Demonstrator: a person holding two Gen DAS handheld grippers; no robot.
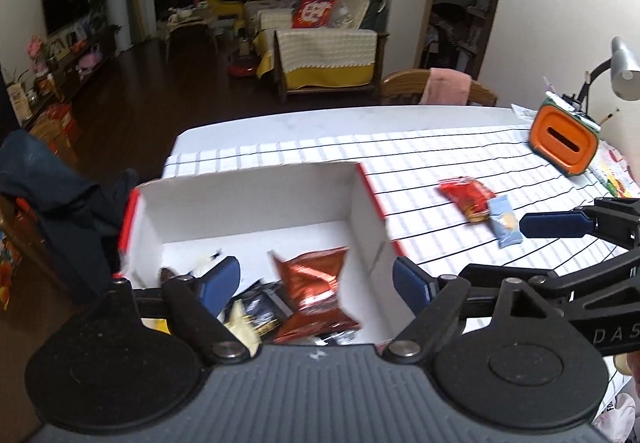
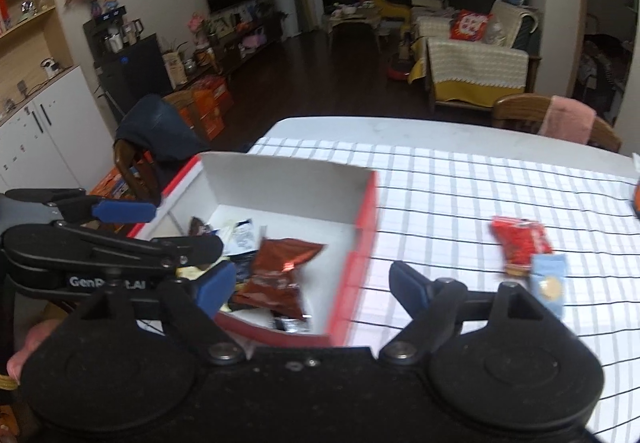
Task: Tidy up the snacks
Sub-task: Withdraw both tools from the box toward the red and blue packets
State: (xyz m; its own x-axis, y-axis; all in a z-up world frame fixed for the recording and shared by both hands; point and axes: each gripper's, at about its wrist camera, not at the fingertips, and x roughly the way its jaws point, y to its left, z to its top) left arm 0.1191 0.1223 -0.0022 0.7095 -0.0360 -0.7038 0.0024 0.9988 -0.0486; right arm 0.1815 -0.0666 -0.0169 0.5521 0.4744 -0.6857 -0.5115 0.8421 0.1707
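A white box with red outer sides (image 1: 256, 199) (image 2: 288, 187) stands on the checked tablecloth and holds several snack packets. A copper-red foil packet (image 1: 316, 283) (image 2: 280, 275) lies on top of dark packets in it. My left gripper (image 1: 316, 279) is open and empty, held over the box. My right gripper (image 2: 312, 283) is open and empty above the box's right wall. A red snack packet (image 1: 466, 195) (image 2: 520, 243) and a light blue packet (image 1: 505, 221) (image 2: 550, 281) lie on the cloth right of the box.
An orange and green container (image 1: 566, 141) and a desk lamp (image 1: 622, 69) stand at the table's far right. A wooden chair with a pink towel (image 1: 444, 85) is behind the table. A chair with dark clothing (image 1: 60, 203) stands left of the box.
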